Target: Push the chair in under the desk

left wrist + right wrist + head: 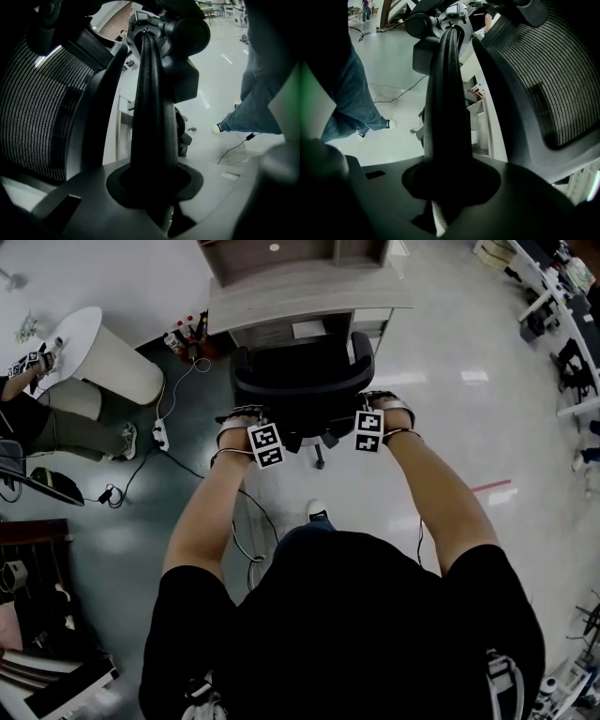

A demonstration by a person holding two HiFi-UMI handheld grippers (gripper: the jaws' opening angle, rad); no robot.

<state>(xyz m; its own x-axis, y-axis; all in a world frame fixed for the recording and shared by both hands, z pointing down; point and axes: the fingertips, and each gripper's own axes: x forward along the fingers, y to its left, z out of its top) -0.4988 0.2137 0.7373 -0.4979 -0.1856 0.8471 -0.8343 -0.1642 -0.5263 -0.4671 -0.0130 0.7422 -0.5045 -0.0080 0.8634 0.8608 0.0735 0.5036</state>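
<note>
Your left tongs [242, 416] and right tongs [382, 404] each clamp an armrest [149, 108] to drive the chair [302, 381] under the upper-centre counter [281, 298].

Ahead of the fingers [281, 187], the chair [300, 381] blocks the worktop [309, 296] opening; cables [141, 474] trail leftward, bare floor [469, 427] lies rightward.

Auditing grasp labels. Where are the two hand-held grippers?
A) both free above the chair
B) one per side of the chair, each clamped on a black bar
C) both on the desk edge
B: left hand-held gripper and right hand-held gripper flank the chair, each shut on a black bar beside its mesh back.
</note>
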